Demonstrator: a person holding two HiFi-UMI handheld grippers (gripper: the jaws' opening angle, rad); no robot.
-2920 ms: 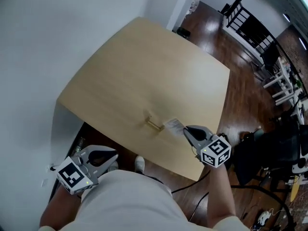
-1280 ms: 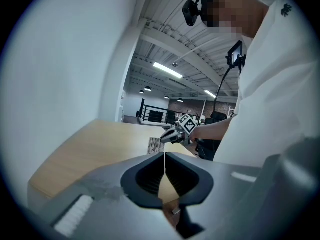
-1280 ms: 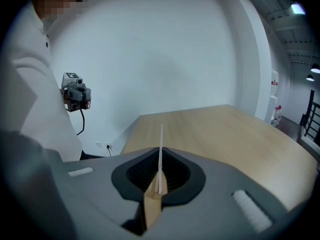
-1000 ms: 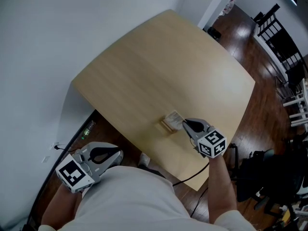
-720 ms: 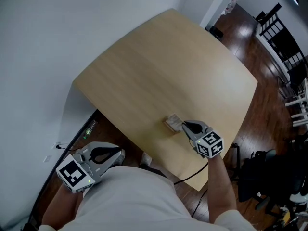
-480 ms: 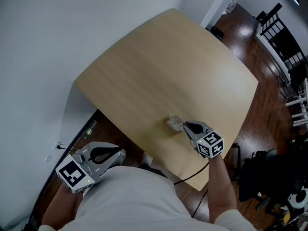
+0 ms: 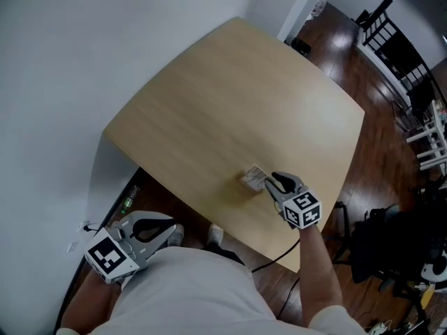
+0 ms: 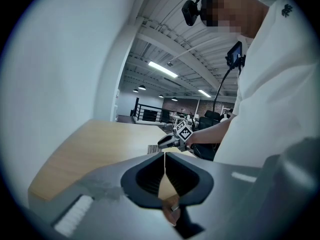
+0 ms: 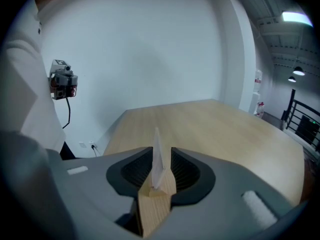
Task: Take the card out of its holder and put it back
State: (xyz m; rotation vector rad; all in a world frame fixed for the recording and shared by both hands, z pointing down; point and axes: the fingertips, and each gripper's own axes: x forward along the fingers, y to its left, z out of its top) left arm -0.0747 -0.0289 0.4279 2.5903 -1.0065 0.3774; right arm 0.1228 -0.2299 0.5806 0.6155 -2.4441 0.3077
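Observation:
A white card (image 9: 157,156) stands upright in the slot of a small wooden holder (image 9: 154,206) on the light wood table (image 7: 230,103). My right gripper (image 9: 161,159) is around the card. Its jaws have just been opening, and now the card stands between them with a gap on each side. In the head view the card and holder (image 7: 252,179) sit just in front of the right gripper (image 7: 274,184), near the table's near edge. My left gripper (image 7: 150,230) is held off the table by the person's body. Its jaws (image 8: 164,165) meet with nothing between them.
A white wall runs along the table's left side, with a cable and wall socket (image 7: 85,227) low down. Dark wood floor, black chairs (image 7: 387,30) and an office chair (image 7: 394,239) lie to the right. The person's white shirt (image 7: 188,292) fills the bottom of the head view.
Nearly three seconds ago the right gripper held the card to the right of the holder. Now the card stands in the holder and the jaws are apart. The left gripper has stayed put.

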